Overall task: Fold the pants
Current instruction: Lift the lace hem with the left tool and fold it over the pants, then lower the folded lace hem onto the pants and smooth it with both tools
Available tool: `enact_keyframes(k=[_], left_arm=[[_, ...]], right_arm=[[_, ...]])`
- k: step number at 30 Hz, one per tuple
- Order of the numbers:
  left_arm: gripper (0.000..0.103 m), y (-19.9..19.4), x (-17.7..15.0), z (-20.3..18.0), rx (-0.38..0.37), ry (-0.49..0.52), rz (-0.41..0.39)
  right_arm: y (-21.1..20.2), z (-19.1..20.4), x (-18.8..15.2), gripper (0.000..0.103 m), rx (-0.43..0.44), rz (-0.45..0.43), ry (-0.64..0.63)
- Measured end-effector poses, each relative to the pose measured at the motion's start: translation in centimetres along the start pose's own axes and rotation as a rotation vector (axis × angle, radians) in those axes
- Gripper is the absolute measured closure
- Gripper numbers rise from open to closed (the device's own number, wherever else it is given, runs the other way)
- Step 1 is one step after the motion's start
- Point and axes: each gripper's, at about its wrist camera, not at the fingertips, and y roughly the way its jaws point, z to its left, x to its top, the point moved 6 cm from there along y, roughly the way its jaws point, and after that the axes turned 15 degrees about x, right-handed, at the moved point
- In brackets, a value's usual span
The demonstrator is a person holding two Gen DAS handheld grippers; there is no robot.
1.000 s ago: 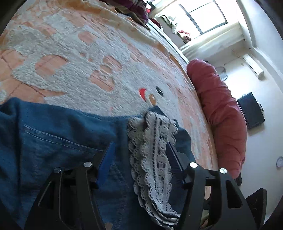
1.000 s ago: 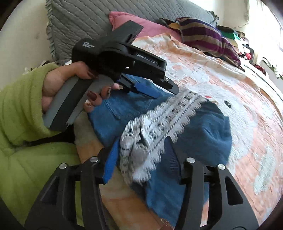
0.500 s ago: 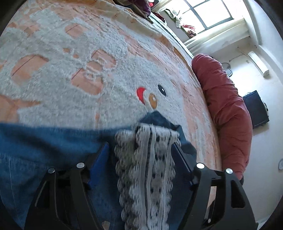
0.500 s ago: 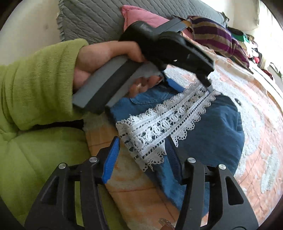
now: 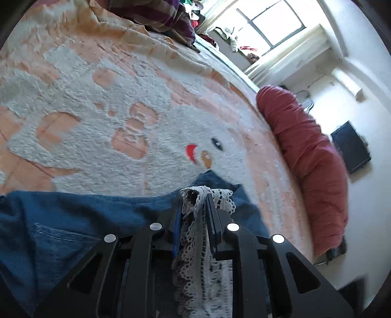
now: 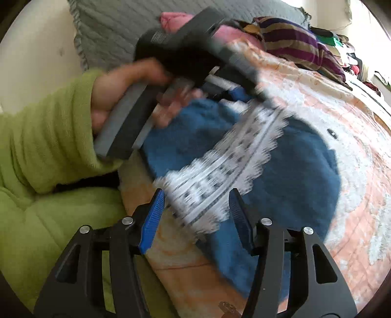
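Blue denim pants (image 5: 73, 220) with a white lace hem (image 5: 198, 264) lie on a fluffy orange and white blanket (image 5: 110, 102). My left gripper (image 5: 194, 208) is shut on the far end of the lace hem. In the right wrist view the pants (image 6: 293, 176) are bunched, with the lace strip (image 6: 220, 171) running across them. My right gripper (image 6: 195, 205) is open, its blue pads either side of the near end of the lace. The left gripper (image 6: 254, 97) shows there too, held by a hand in a green sleeve, blurred.
A red bolster (image 5: 308, 156) lies along the bed's far edge. Striped clothes (image 6: 300, 46) are piled at the head of the bed beside a grey quilted pillow (image 6: 117, 31) and a pink one (image 6: 176, 18). A window (image 5: 271, 24) is behind.
My left gripper has closed on the lace hem, which was lying loose between its open fingers. My right gripper has moved closer to the near end of the lace and stays open.
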Motion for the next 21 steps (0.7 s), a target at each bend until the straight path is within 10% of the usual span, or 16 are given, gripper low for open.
enact_keyframes(k=[6,12,18,21], left_arm=[[0.073,1.4,-1.1,-0.2,-0.029,0.015,0.048],[0.056,2.3,-1.7,-0.8,-0.034,0.028,0.080],[0.082,2.8,-2.2,-1.3,-0.003,0.043,0.074],[0.089,1.7,-1.9,-1.6,-0.013,0.053,0.042]], right_arm=[[-5.9,-9.2,3.6,0.055,-0.159,-0.159,0.156],[-4.4,-19.0,4.0,0.062,-0.142,-0.087,0.406],[0.0,-21.6,4.1,0.064,-0.049,0.038,0.451],[1.4,-21.1,2.9,0.091,-0.006,0.070,0.441]])
